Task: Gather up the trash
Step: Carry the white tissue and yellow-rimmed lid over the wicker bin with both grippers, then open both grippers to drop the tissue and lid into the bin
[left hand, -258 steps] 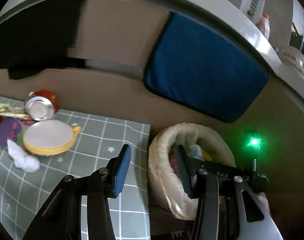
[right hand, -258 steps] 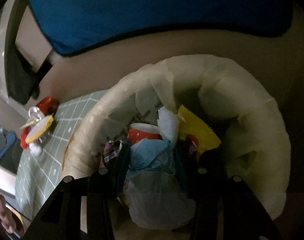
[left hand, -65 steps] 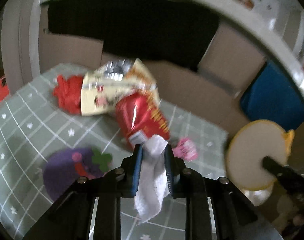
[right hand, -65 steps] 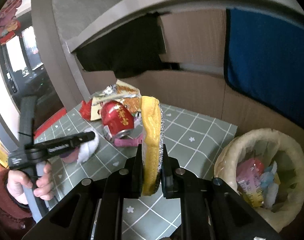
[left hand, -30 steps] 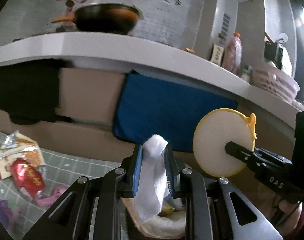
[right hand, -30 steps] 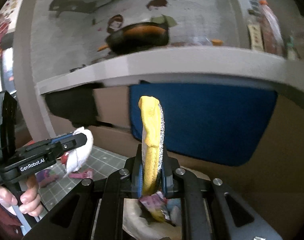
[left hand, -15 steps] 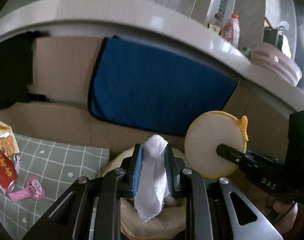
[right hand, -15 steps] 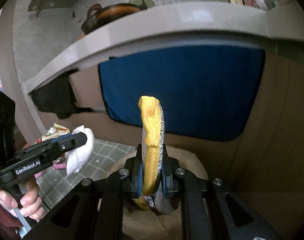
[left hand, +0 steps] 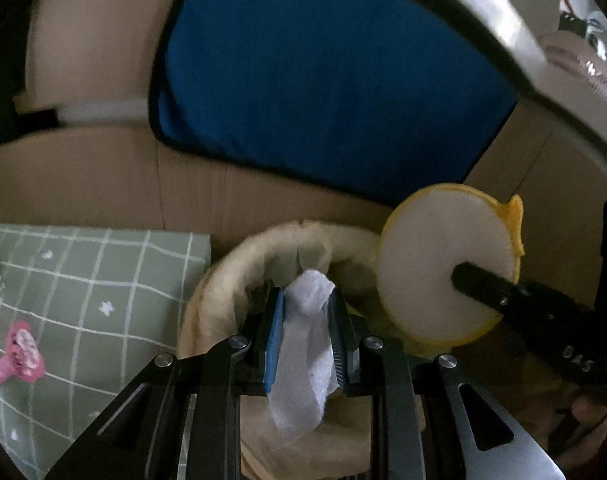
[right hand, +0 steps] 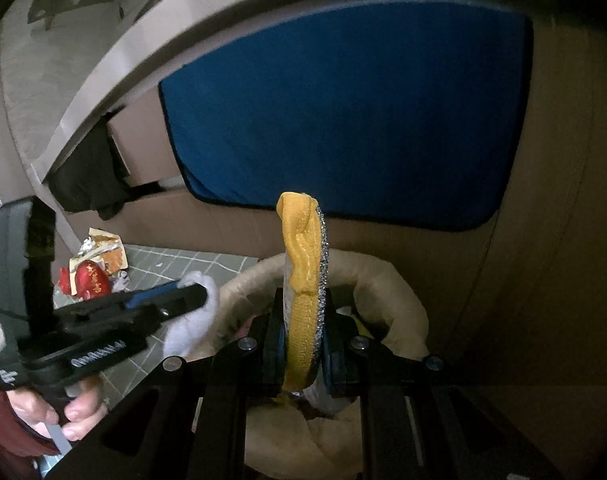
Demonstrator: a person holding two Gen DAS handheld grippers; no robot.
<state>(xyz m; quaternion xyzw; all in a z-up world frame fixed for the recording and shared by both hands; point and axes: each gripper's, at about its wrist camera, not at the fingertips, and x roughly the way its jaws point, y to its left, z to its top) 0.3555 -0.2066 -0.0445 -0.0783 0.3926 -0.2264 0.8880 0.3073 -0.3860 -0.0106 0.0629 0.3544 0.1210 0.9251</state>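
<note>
My left gripper (left hand: 305, 304) is shut on a crumpled white tissue (left hand: 303, 344), which hangs over the near rim of the cream-lined trash bin (left hand: 227, 268). My right gripper (right hand: 303, 320) is shut on a round yellow scrubbing pad (right hand: 301, 280) with a silver back, held on edge above the same trash bin (right hand: 387, 280). In the left wrist view the yellow pad (left hand: 431, 256) shows its white face at the right, over the bin's far rim. The right wrist view shows the left gripper (right hand: 199, 292) with the tissue (right hand: 191, 320) at the bin's left edge.
A green checked mat (left hand: 83, 280) lies left of the bin, with a pink wrapper (left hand: 19, 350) on it. A red can (right hand: 89, 284) and a snack bag (right hand: 103, 252) lie farther back. A blue cloth (left hand: 323, 80) hangs on the cardboard wall behind. A hand (right hand: 75, 404) holds the left gripper.
Both grippers have come down towards the bin and tipped further downward. The tissue and the yellow pad now hang right over its opening. Both grips are unchanged.
</note>
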